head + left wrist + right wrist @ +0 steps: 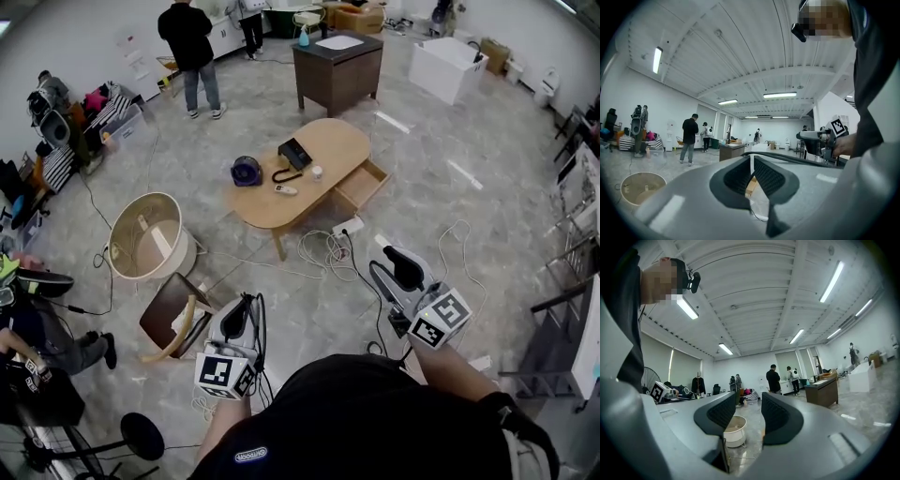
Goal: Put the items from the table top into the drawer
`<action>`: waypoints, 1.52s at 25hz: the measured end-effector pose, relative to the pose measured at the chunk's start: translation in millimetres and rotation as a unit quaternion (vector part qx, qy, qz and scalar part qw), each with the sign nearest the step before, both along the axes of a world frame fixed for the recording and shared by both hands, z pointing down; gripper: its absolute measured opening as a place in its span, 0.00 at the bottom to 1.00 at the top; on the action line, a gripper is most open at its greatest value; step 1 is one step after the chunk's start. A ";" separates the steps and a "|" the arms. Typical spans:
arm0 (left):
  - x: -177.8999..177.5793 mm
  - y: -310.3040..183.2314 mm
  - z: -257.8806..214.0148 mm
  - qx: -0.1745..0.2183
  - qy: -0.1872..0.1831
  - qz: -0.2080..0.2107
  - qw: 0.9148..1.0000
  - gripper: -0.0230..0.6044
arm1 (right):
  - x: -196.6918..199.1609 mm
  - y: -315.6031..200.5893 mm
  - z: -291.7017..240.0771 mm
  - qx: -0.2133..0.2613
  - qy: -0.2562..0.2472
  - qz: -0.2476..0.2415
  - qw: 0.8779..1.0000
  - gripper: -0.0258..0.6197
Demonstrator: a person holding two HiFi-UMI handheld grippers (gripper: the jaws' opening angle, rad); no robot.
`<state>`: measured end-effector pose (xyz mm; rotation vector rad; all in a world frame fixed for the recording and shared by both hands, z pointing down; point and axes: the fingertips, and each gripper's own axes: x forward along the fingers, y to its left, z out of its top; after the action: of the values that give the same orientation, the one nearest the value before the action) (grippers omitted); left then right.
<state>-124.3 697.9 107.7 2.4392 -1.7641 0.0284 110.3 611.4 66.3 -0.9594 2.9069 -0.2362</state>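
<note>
An oval wooden table [314, 141] stands a few steps ahead on the floor, with its drawer [362, 185] pulled open on the right side. On top lie a purple round device [247, 171], a black box [294, 153], a black cable [284, 174], a small white cup [317, 172] and a white remote [286, 189]. Both grippers are held low, near the person's body and far from the table. My left gripper [246, 304] [751, 160] is shut, empty. My right gripper [399, 260] [749, 403] is open, with nothing between its fingers.
A white round basket [150, 239] and a tipped brown stool [173, 314] lie on the floor at left. A power strip with cables [345, 228] sits in front of the table. A dark cabinet [337, 66] stands behind it, and a person [192, 52] stands farther back.
</note>
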 end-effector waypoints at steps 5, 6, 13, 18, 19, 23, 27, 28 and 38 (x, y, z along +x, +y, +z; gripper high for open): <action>-23.6 4.9 9.5 0.001 -0.005 0.002 1.000 0.13 | -21.2 8.6 14.5 -0.005 0.009 -0.003 1.000 0.33; -26.2 3.9 10.3 0.000 -0.004 0.003 1.000 0.15 | -23.7 10.5 17.0 -0.006 0.012 -0.004 1.000 0.33; 28.3 29.8 110.9 -0.302 -0.098 0.302 0.899 0.04 | -25.4 -15.8 39.0 -0.043 0.011 -0.028 0.999 0.32; -102.4 15.8 180.7 -0.445 -0.426 0.209 0.760 0.04 | -25.3 -76.4 56.7 -0.065 -0.008 -0.068 0.996 0.31; -106.6 -11.2 157.9 -0.399 -0.394 0.154 0.813 0.04 | -23.0 -91.3 59.3 -0.070 -0.015 -0.073 0.995 0.31; -45.2 -109.6 24.3 -0.112 -0.119 0.001 0.987 0.04 | -23.5 -147.6 53.7 -0.069 -0.040 -0.103 0.991 0.31; 27.3 -176.9 2.1 0.000 -0.126 0.014 0.992 0.19 | -16.6 -189.5 39.5 -0.035 -0.025 -0.119 0.992 0.34; 41.1 -190.9 2.6 0.006 -0.117 0.020 0.993 0.22 | -11.7 -198.3 37.2 -0.024 -0.020 -0.119 0.992 0.35; 76.9 -285.9 -2.3 0.001 -0.051 -0.007 0.999 0.30 | 40.8 -268.4 43.5 -0.012 -0.024 -0.084 0.996 0.38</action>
<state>-47.4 412.0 105.3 2.4686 -1.8224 0.1533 151.1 343.0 109.8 -0.7007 2.9496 -0.2999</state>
